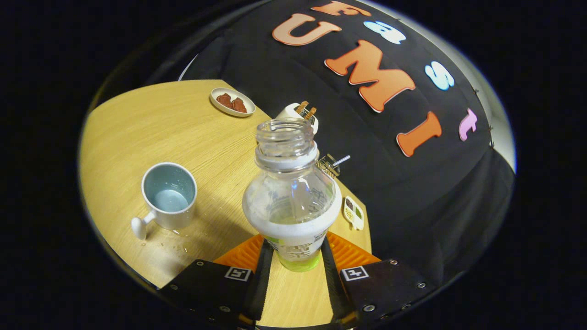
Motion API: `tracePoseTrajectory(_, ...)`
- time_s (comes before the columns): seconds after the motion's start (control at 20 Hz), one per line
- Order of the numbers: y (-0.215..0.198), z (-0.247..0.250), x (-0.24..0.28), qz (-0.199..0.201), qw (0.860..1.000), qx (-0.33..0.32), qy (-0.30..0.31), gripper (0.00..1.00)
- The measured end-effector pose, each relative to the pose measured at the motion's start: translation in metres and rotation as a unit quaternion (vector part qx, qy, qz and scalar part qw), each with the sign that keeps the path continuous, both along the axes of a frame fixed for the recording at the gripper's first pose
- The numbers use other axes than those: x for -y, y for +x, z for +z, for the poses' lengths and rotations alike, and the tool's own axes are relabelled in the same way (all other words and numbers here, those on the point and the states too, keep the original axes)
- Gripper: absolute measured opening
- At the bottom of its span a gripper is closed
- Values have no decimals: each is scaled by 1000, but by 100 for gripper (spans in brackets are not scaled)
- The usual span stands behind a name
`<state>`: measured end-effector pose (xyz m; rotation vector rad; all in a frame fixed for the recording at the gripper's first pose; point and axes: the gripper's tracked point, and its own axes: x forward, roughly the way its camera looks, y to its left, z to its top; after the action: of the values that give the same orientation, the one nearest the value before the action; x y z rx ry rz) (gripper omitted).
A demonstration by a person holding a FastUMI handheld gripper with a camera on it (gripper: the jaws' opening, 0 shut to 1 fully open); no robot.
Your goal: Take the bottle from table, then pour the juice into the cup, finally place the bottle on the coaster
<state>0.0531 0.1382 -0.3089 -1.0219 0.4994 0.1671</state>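
A clear plastic bottle [291, 197] with no cap and a white label stands between my fingers, held above the wooden table [151, 133]; a little green juice shows at its bottom. My gripper [296, 256] is shut on the bottle, both pads pressing its lower body. The view is tilted. A white cup [168, 196] with a pale blue inside sits on the table to the left of the bottle, its handle pointing toward me. A small amount of liquid lies in the cup. Drops of liquid dot the table just in front of the cup.
A white plate [232, 101] with brown food sits at the table's far edge. Behind the bottle are a white holder with brown sticks [302, 113], a small wire rack [331, 164] and a small white tray [353, 212] to the right.
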Motion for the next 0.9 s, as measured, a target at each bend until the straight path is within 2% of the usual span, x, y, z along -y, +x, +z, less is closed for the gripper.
tracePoseTrajectory(0.3,7,-4,-20,57,994,18,-95,56)
tracePoseTrajectory(0.65,4,-5,-19,82,975,31,-204,56)
tracePoseTrajectory(0.9,6,-2,-20,96,960,35,-259,56)
